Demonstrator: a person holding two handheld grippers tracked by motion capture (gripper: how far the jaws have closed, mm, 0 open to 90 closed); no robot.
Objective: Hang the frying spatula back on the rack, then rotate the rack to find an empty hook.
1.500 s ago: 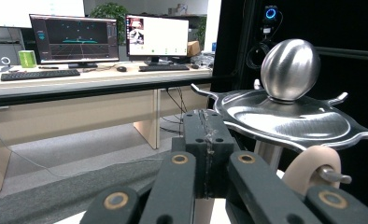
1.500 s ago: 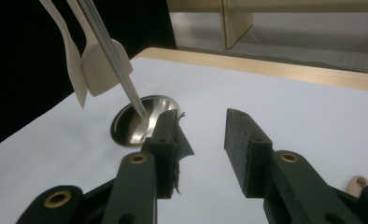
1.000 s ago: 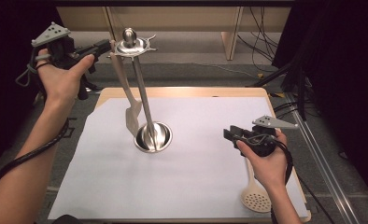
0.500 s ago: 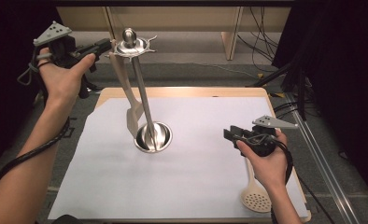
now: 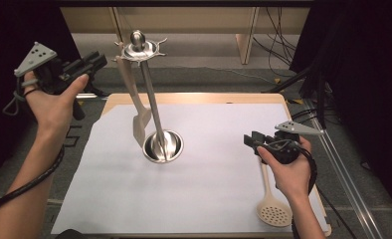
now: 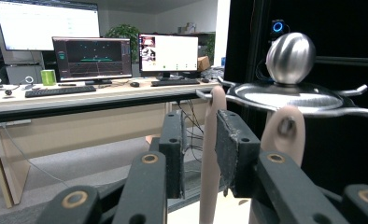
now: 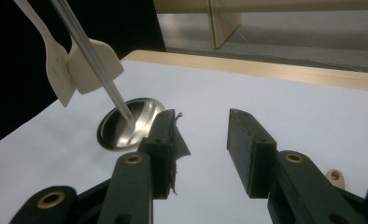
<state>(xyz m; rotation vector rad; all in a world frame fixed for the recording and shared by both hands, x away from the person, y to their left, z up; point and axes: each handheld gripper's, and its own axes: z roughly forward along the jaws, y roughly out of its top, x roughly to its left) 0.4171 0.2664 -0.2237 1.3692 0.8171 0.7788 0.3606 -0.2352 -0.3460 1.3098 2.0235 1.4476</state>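
A steel utensil stand [image 5: 151,99] rises from a round base on the white sheet. A beige spatula [image 5: 139,124] hangs from a hook on its top disc. My left gripper [image 5: 100,59] is level with that disc, a little to its left. Its jaws have just been opening and stand open, pads not pressing. In the left gripper view the spatula handle [image 6: 206,177] shows through the gap of the left gripper [image 6: 198,126], with a second beige handle [image 6: 285,128] beside it. My right gripper [image 5: 250,139] hovers low at the right; its jaws have just been opening and nothing is between them.
A beige slotted spoon [image 5: 273,213] lies on the sheet under the right hand. The wooden board's far edge [image 5: 194,97] borders the white sheet [image 5: 209,189]. A desk with monitors [image 6: 93,56] stands far behind the stand.
The left gripper has let go of the spatula handle, opened, and drawn back left and slightly down from the stand's top. The spatula stays hanging. The right hand has kept still.
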